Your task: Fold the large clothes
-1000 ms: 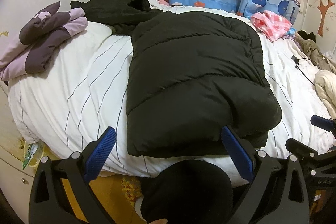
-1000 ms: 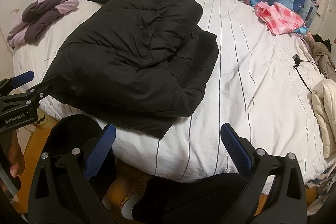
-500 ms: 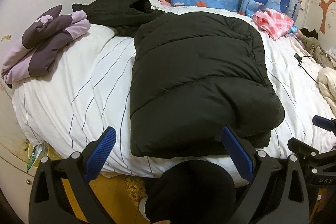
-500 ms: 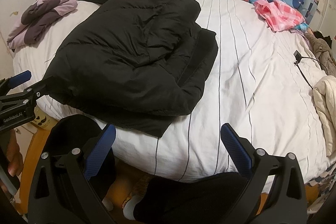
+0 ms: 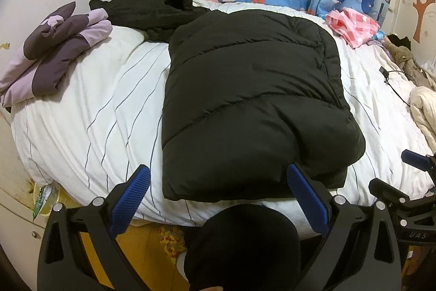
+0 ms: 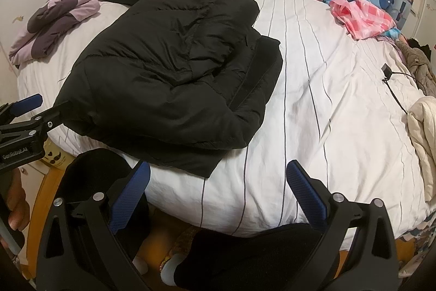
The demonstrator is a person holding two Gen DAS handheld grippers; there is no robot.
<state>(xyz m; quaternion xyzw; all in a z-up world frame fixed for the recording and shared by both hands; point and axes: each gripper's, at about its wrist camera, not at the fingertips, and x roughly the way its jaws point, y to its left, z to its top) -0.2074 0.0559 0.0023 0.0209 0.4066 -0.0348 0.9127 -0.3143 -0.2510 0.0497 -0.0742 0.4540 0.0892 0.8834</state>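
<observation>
Black puffer jacket [image 5: 245,100] lies folded on the white striped duvet [image 5: 95,114], near edge of bed, centre-left. Left gripper [image 5: 218,198] released, jaws wide, hovering just off the jacket's near hem. Right gripper [image 6: 218,190] likewise spread, empty, over bare duvet right of jacket. Second black garment [image 5: 150,7] far left; purple bundle [image 5: 54,45] beside it; pink checked cloth [image 5: 354,24] far right

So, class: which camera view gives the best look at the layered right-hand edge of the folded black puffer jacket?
The right wrist view: the black puffer jacket lies at an angle there, so its stacked layers show along the right edge. In the left wrist view the jacket shows mostly its quilted top, and the layers are hard to tell apart.
</observation>
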